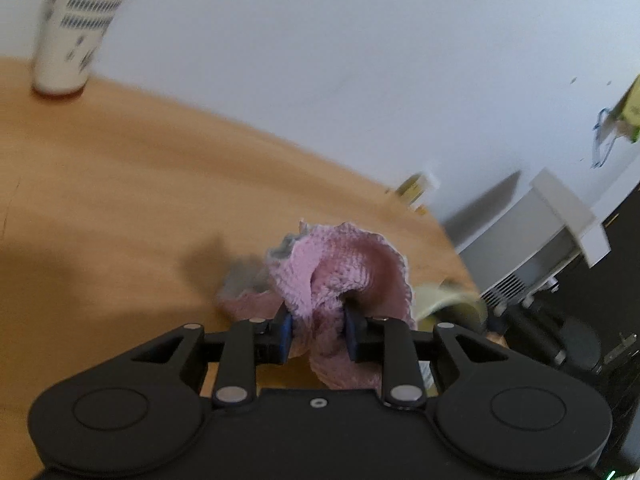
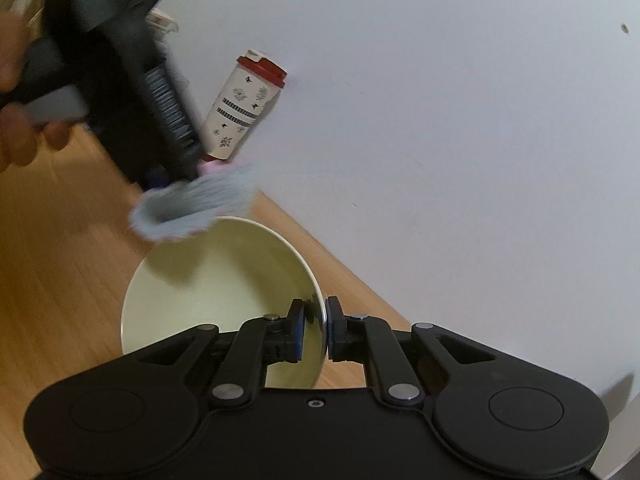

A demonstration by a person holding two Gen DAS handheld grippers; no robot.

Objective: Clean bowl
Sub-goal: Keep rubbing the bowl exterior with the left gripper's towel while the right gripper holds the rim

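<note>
My left gripper is shut on a pink and grey cloth, bunched between its fingers. In the right wrist view the same gripper hangs the cloth's grey side at the far rim of a pale yellow-green bowl. My right gripper is shut on the bowl's near rim and holds it tilted above the wooden table. A blurred part of the bowl shows at the right of the left wrist view.
A white patterned tumbler with a red lid stands on the table near the white wall; it also shows in the left wrist view. A white appliance and dark objects lie past the table's right edge.
</note>
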